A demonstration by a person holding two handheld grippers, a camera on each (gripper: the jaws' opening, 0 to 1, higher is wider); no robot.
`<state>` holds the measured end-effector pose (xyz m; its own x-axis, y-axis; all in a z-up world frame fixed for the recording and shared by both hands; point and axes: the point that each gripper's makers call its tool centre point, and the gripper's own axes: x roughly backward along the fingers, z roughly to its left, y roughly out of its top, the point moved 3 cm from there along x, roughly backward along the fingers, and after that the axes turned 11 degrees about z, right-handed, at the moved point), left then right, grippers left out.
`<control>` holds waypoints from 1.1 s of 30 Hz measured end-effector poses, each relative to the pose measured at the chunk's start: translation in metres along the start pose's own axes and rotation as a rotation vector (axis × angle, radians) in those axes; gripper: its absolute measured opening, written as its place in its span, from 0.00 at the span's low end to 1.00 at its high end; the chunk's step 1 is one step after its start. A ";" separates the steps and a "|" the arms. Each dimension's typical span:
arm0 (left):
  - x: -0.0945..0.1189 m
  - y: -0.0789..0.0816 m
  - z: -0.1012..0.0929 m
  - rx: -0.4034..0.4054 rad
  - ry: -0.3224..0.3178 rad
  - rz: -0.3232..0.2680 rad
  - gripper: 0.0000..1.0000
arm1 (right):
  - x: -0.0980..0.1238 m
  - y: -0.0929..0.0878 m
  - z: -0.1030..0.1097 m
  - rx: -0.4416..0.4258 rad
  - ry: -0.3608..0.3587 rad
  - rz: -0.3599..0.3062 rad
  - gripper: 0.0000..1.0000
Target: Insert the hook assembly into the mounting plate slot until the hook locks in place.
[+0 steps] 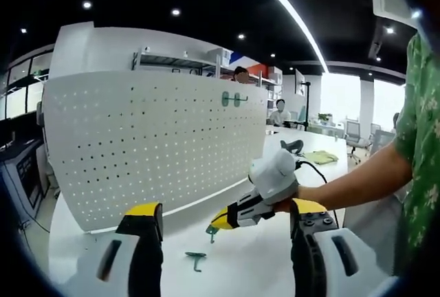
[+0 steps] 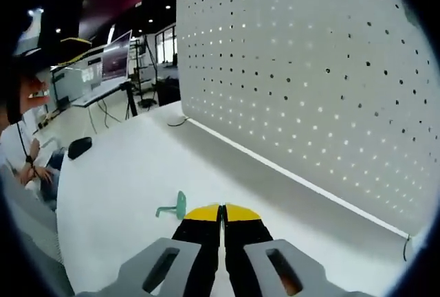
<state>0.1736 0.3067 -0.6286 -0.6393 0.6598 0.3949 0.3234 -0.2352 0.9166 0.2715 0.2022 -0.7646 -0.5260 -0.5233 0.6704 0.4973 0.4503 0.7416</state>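
The white pegboard mounting plate (image 1: 151,146) stands upright on the white table (image 1: 240,269); two green hooks (image 1: 234,99) hang on it near its top right. My left gripper (image 1: 225,209) is open, facing the board, with nothing between its jaws. The right gripper (image 1: 221,220) comes in from the right in a person's hand, and a small green hook piece (image 1: 210,231) pokes out under its yellow tips. Another green hook (image 1: 196,260) lies on the table below it. In the right gripper view, my right gripper (image 2: 222,212) is shut, with the loose hook (image 2: 174,207) just left of its tips and the pegboard (image 2: 309,91) ahead.
A black cable (image 1: 316,173) and a yellow-green cloth (image 1: 322,157) lie on the table's far right. The person's arm and green shirt (image 1: 421,139) fill the right side. Desks, monitors (image 2: 113,60) and seated people lie beyond the table edge.
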 end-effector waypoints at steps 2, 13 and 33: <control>0.000 0.001 -0.002 -0.007 -0.001 -0.001 0.77 | 0.007 0.003 -0.001 -0.013 0.002 -0.010 0.00; 0.001 0.003 -0.012 -0.065 -0.002 0.009 0.76 | 0.047 0.024 0.002 -0.120 0.057 -0.082 0.00; 0.020 0.022 -0.021 -0.160 0.004 -0.029 0.70 | 0.121 0.076 0.027 -0.183 0.183 -0.139 0.00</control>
<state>0.1532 0.2995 -0.5991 -0.6500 0.6651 0.3676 0.1896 -0.3266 0.9260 0.2272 0.1923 -0.6265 -0.4731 -0.7000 0.5350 0.5541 0.2358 0.7984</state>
